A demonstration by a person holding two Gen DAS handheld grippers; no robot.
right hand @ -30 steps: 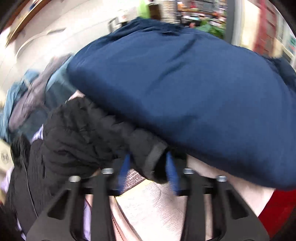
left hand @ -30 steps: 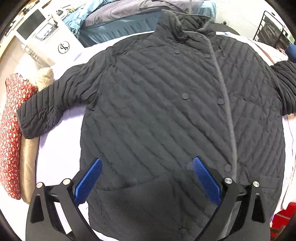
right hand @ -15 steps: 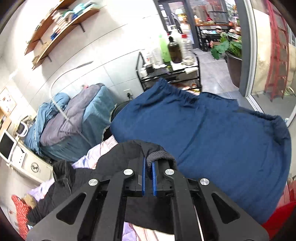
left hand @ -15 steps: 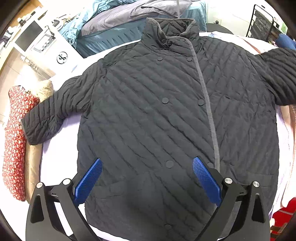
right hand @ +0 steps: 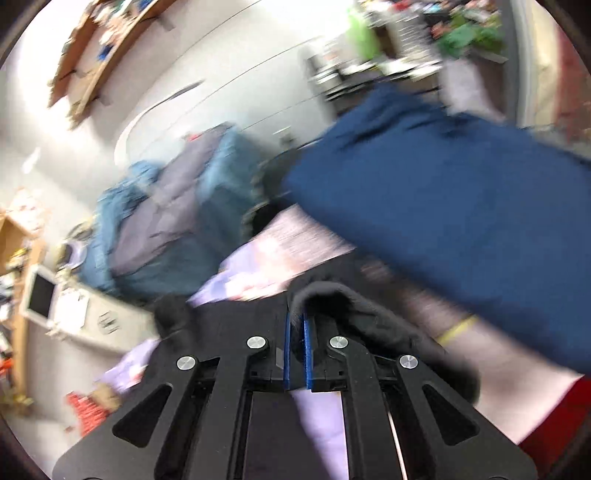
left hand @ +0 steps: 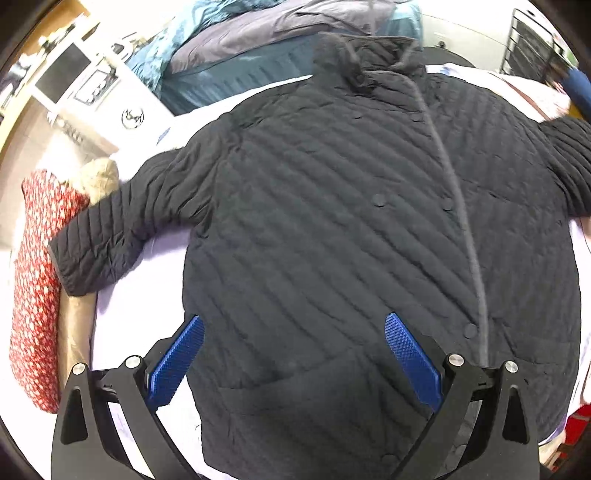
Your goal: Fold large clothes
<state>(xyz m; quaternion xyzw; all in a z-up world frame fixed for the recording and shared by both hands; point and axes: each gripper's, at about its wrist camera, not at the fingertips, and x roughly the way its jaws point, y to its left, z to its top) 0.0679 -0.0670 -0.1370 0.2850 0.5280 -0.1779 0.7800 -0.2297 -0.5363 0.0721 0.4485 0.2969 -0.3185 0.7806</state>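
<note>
Early stage, by the look of it: one black quilted jacket (left hand: 332,229) lay front-up and spread flat on the lavender-covered surface (left hand: 140,314), collar away from the left camera, hem nearest it, no fold visible anywhere in the body. Left sleeve (left hand: 110,236) stretched out sideways onto the sheet, cuff beside a red floral cushion (left hand: 33,280). Right sleeve (left hand: 569,162) ran off toward the frame edge, its cuff (right hand: 325,295) pinched between the pressed-together blue pads of the right gripper (right hand: 297,325) and seemingly lifted off the sheet; heavy blur in that view, so the height stayed uncertain. Left gripper (left hand: 291,325) hovered above the hem with pads spread wide, gripping nothing. Judged remaining: both sleeves folded in over the chest, sides brought in, body folded hem to collar; essentially everything left. Counts: one jacket, two sleeves, two grippers, four blue pads in all. Snap buttons down the front: about eight seen, some lost to blur near the collar. One patch pocket edge (left hand: 295,373) visible by the hem, possibly a second on the other side. Nearby: one dark blue garment (right hand: 461,192) bunched beside the right sleeve, one pile of teal and grey bedding (left hand: 258,33) beyond the collar, one tan cushion (left hand: 98,177) by the red one, one white appliance with a dark screen (left hand: 74,81).
</note>
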